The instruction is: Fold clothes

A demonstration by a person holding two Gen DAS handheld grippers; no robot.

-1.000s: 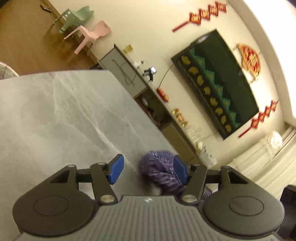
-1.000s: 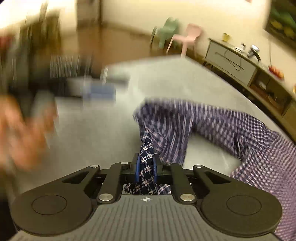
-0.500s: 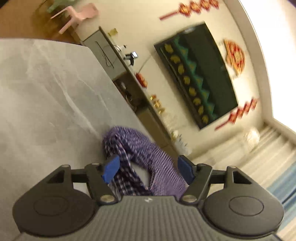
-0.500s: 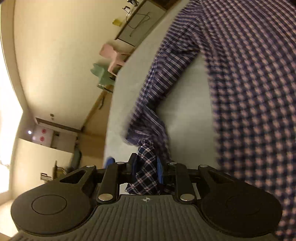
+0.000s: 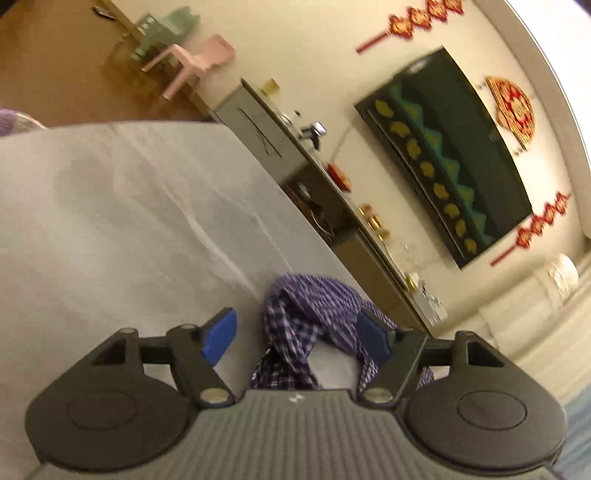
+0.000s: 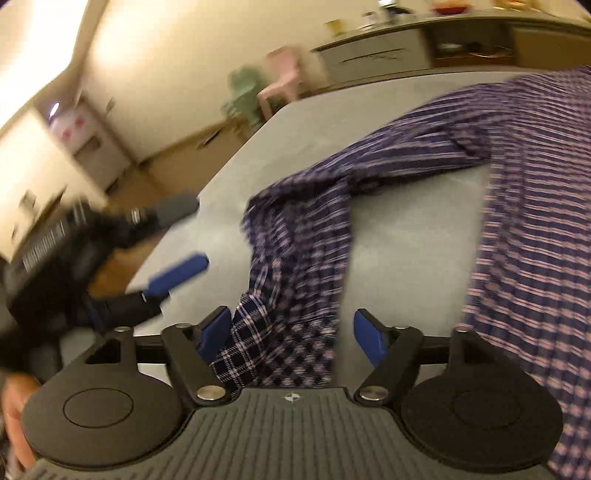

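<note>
**Checked shirt lies loose and unfolded on the table**

Left wrist view: the left gripper (image 5: 295,332) stands spread over a bunched sleeve of the purple-and-white checked cotton shirt (image 5: 310,314), near the grey table's (image 5: 110,221) right edge.

Right wrist view: the right gripper (image 6: 291,332) is spread, with cloth lying slack between its fingers. The shirt (image 6: 517,184) runs from here toward the far right corner, rumpled, with no neat fold showing.

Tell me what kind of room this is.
Most likely a home living room. A large screen hangs on the wall with red ornaments beside it, over a long low cabinet. Two small plastic chairs stand on a wooden floor, and a checked shirt lies on a grey table.
</note>
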